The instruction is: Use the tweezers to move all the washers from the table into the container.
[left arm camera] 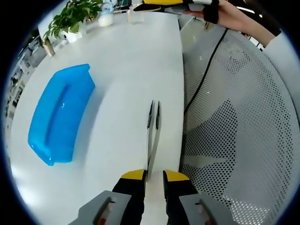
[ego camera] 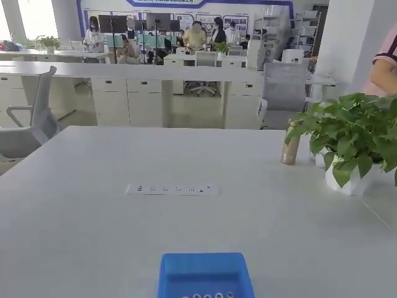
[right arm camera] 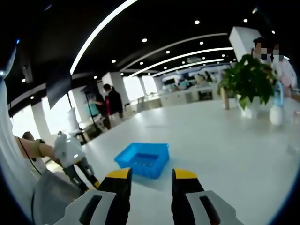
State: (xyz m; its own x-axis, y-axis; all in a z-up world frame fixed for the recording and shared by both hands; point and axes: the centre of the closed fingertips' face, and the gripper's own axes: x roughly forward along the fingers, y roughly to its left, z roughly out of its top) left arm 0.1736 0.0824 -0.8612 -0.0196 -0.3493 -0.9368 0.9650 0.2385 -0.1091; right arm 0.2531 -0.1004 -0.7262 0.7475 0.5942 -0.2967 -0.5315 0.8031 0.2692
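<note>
Left gripper (left arm camera: 154,174), with yellow-tipped jaws, is released: its jaws stand a little apart, one on each side of the handle end of the thin metal tweezers (left arm camera: 152,136). The tweezers stretch forward over the white table (left arm camera: 131,61), near its edge. A blue rectangular plastic container (left arm camera: 58,115) stands beside them, apart from them. The right gripper (right arm camera: 152,172) is released too, with nothing between its jaws. In the head view, small silver ring washers (ego camera: 208,296) lie inside the container.

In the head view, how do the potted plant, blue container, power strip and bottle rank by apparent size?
1. potted plant
2. blue container, partly cut off at the bottom edge
3. power strip and bottle, too alike to rank
</note>
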